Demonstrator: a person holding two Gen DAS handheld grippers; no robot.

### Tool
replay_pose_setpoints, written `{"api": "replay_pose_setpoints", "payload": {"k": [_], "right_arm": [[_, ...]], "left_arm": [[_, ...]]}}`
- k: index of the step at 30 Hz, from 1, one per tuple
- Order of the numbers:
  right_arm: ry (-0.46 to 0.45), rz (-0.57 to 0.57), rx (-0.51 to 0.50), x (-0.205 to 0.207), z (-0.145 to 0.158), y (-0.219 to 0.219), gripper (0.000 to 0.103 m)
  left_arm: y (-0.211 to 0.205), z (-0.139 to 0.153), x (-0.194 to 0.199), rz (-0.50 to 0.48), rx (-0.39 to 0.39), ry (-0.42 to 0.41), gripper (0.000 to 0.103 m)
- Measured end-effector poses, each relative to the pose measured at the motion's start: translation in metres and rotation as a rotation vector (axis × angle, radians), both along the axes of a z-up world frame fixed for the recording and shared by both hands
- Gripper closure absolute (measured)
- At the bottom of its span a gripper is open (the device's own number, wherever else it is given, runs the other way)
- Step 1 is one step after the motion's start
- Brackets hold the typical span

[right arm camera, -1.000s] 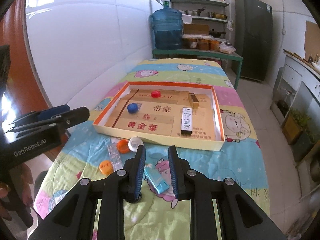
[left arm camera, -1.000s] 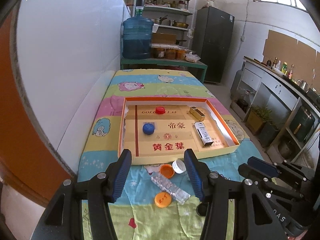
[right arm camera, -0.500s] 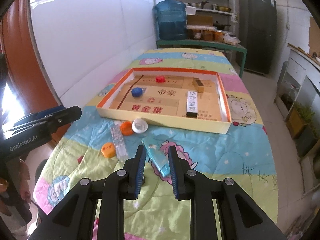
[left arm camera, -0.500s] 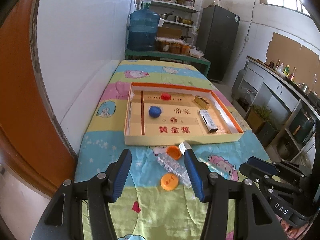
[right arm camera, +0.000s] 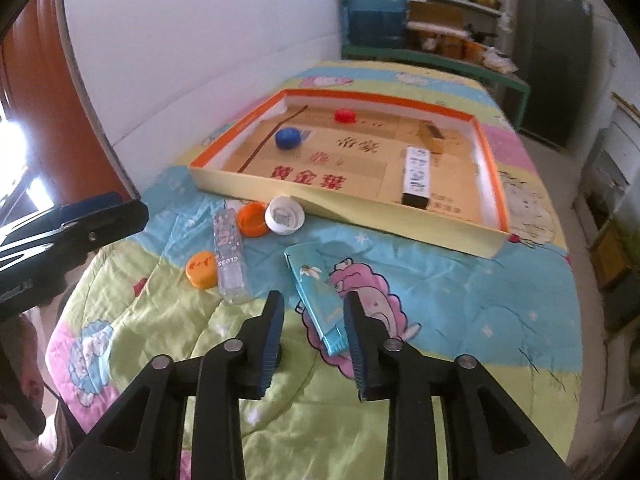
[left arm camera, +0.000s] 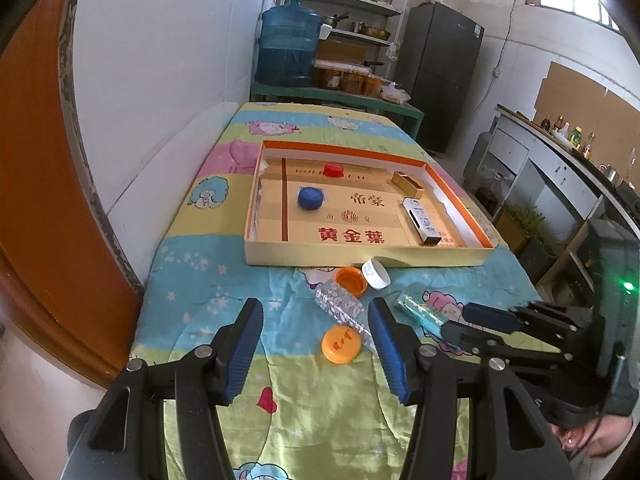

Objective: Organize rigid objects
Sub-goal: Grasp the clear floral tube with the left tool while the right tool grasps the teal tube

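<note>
A shallow cardboard tray (left arm camera: 460, 258) (right arm camera: 494, 160) on the quilt holds a blue cap (left arm camera: 310, 198) (right arm camera: 288, 137), a red cap (left arm camera: 333, 169) (right arm camera: 345, 116), a gold box (left arm camera: 407, 183) and a white-black box (left arm camera: 422, 222) (right arm camera: 417, 176). In front lie two orange caps (left arm camera: 341, 345) (left arm camera: 351, 281), a white cap (left arm camera: 376, 274) (right arm camera: 285, 214), a clear box (left arm camera: 340, 306) (right arm camera: 229, 254) and a teal box (right arm camera: 320, 294) (left arm camera: 416, 310). My left gripper (left arm camera: 316, 312) is open above the orange cap and clear box. My right gripper (right arm camera: 314, 306) is open, straddling the teal box's near end.
A white wall (left arm camera: 160, 80) runs along the table's left side. A green bench with a blue water jug (left arm camera: 288, 46) stands beyond the far end. The table's right edge (right arm camera: 576, 320) drops to the floor.
Both grippers have moved forward and lower toward the loose items. My right gripper has opened wider and now straddles the teal box's end.
</note>
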State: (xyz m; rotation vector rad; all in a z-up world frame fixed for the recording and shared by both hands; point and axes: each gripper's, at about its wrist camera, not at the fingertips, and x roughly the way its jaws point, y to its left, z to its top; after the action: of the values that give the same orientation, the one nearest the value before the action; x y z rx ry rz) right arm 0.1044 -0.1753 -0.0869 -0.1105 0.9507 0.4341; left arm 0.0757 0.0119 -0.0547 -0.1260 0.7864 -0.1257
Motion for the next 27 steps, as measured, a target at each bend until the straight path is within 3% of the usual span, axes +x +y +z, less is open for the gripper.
{"api": "replay_pose_setpoints", "payload": {"k": [16,20,27], "right_arm": [[0.062,0.111,-0.049,0.031,-0.026,0.008,0.071],[0.056,0.095,-0.044,0.032,-0.026,0.008,0.078],[0.016,0.038,0.031,0.019,-0.017,-0.003,0.080]], "left_arm": [[0.001,-0.010,0.010,0.019,0.003,0.029,0.049],[-0.004,-0.013,0.015,0.013,0.006,0.046,0.049],[-0.026,-0.024,0.036,0.008,0.026,0.120,0.049]]}}
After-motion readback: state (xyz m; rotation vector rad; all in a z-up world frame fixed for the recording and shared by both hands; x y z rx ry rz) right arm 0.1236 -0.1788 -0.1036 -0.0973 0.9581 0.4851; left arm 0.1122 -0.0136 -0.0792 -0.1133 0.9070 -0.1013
